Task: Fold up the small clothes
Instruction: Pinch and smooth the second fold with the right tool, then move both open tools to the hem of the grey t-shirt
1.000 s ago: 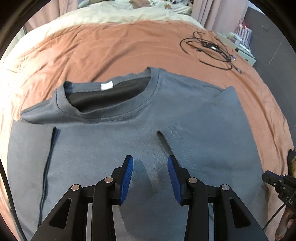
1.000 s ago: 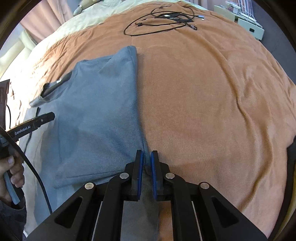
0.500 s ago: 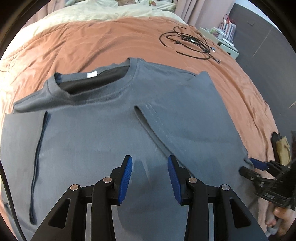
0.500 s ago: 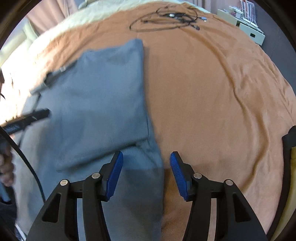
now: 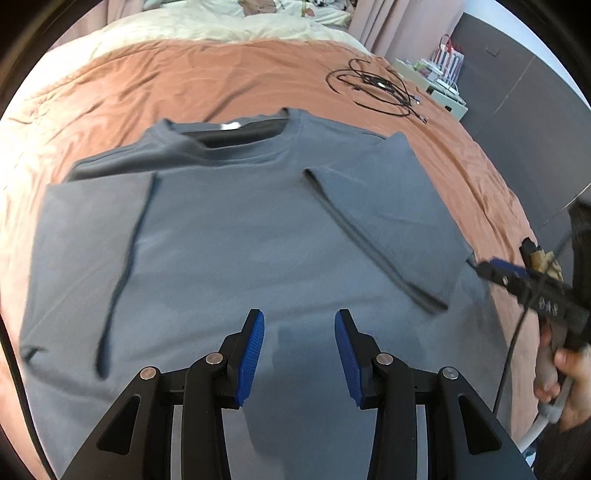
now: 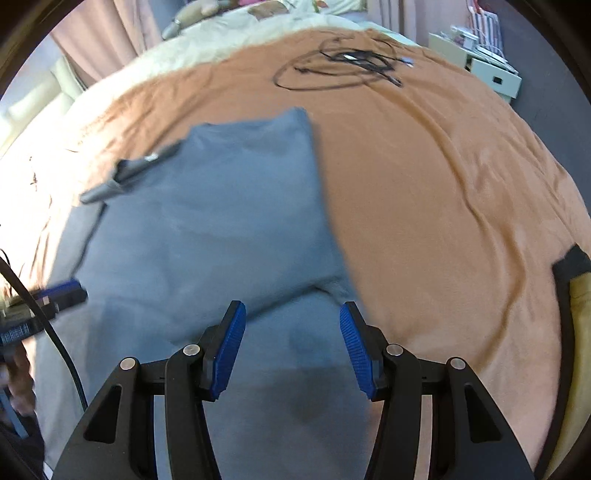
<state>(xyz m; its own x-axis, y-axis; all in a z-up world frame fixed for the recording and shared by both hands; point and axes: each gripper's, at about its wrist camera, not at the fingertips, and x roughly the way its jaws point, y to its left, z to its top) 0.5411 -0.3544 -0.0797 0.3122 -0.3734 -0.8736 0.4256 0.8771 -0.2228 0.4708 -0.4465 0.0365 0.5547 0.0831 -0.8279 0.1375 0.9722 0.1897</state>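
A rust blanket covers the bed, with a cream duvet at its far end. The grey shirt lies flat on the blanket, collar away from the grippers, both sleeves folded inward over the chest. Black cables sit well apart, beyond the shirt.

The left gripper hovers over the lower hem area, jaws spread and empty. The right gripper hangs over the shirt's right edge, likewise released.

The cloth looks light, soft and limp; it will likely sag and drag. Pinching both hem corners, through all layers, seems the best hold.
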